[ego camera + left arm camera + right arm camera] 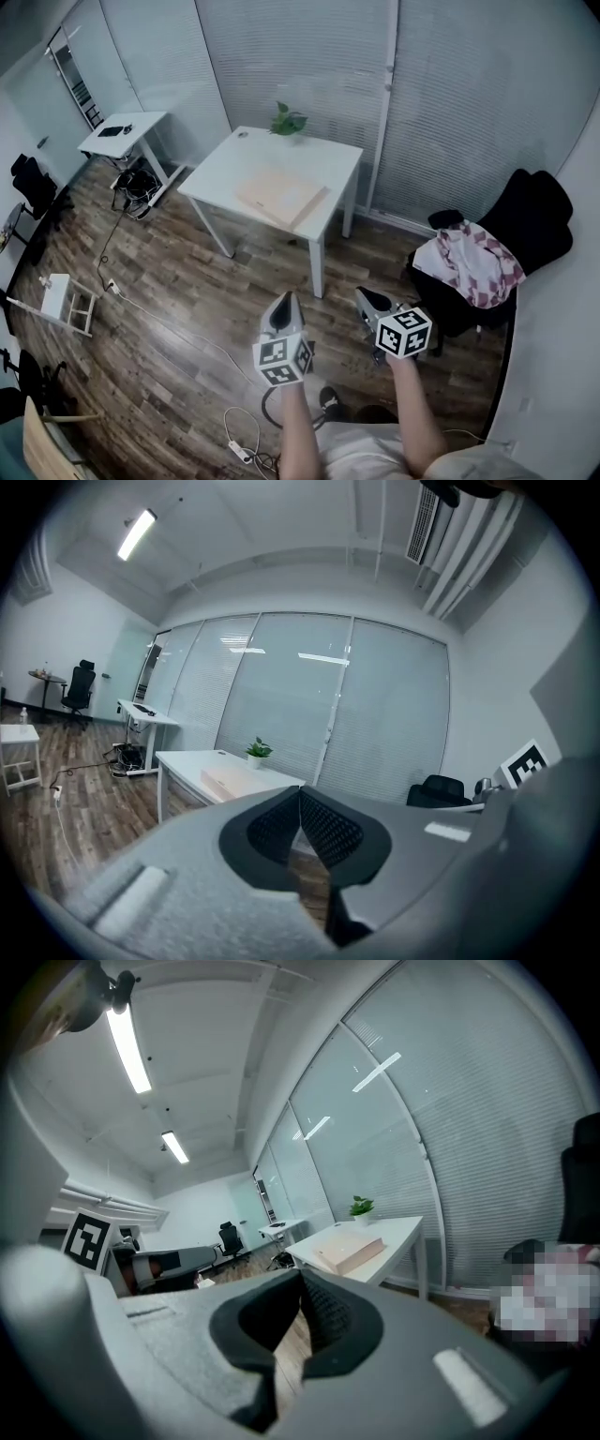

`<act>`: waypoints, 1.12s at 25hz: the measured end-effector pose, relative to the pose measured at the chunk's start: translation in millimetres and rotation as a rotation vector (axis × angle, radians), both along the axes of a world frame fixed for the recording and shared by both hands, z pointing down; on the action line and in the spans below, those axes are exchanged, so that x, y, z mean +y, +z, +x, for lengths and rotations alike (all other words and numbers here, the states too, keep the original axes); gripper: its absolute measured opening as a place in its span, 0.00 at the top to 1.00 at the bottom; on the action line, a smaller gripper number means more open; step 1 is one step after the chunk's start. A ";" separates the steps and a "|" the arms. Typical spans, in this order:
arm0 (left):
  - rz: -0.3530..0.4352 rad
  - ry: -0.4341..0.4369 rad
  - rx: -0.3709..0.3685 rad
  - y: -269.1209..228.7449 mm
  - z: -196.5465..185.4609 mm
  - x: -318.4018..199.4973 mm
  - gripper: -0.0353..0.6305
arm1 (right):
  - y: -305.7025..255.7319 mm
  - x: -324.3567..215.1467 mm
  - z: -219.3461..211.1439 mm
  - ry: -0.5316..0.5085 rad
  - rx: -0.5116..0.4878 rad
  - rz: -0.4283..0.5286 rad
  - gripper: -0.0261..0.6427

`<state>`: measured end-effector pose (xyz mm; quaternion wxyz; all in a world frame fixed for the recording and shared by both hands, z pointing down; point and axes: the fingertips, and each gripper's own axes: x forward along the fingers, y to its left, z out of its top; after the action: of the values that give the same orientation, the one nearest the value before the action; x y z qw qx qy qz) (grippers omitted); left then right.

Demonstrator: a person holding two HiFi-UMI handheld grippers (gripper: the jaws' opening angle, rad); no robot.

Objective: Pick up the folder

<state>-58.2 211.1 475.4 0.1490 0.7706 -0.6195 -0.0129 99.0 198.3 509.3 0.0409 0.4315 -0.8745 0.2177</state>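
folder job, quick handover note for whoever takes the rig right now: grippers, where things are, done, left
Left gripper: shut, empty, above the wooden floor, short of the white rectangular table.
Right gripper: shut, empty, beside it.
Flat tan cardboard folder: lies on the table, toward the person's side, untouched.
Done: nothing yet.
Left: reach the table, open jaws, grasp and lift the folder.

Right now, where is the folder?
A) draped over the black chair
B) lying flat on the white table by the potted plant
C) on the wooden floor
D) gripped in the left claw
B: the folder lies flat on the white table near the potted plant; the left claw and right claw are shut, empty, well short of it.
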 end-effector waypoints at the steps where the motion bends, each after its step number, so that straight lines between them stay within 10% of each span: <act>1: -0.005 0.007 0.005 3.2 -0.5 -4.3 0.94 | 2.8 -1.2 0.2 0.007 0.004 -0.004 0.96; 28: 0.023 -0.007 -0.093 -23.8 -20.3 -139.4 0.94 | -12.5 -146.2 5.3 0.024 -0.004 0.038 0.96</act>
<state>-78.5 71.7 451.5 0.1112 0.7700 -0.6281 0.0152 104.3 52.1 496.9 0.0282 0.4423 -0.8733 0.2024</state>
